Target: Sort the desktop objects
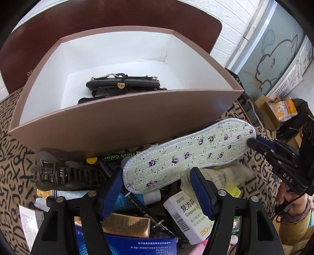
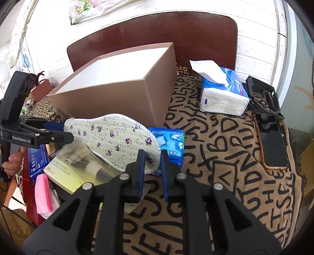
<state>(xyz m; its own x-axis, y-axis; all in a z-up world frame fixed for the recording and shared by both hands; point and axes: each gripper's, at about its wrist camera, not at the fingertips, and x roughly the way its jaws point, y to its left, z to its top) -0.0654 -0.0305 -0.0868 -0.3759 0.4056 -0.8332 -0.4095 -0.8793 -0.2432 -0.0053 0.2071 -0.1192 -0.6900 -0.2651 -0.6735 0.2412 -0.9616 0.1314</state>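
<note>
The right gripper pinched the near end of a floral insole, ready for the box; the left gripper hung open beside it

Setting: a lived-in home room, cluttered. Evidence: tabletop draped in a tan cloth printed with black letters; white-painted brick wall; dark brown wooden chair back behind; open soft pack of white tissues in blue wrapper; black smartphone with rose-gold edge; white medicine carton with Chinese print; frosted glass panel with a cartoon rabbit outline.
</note>
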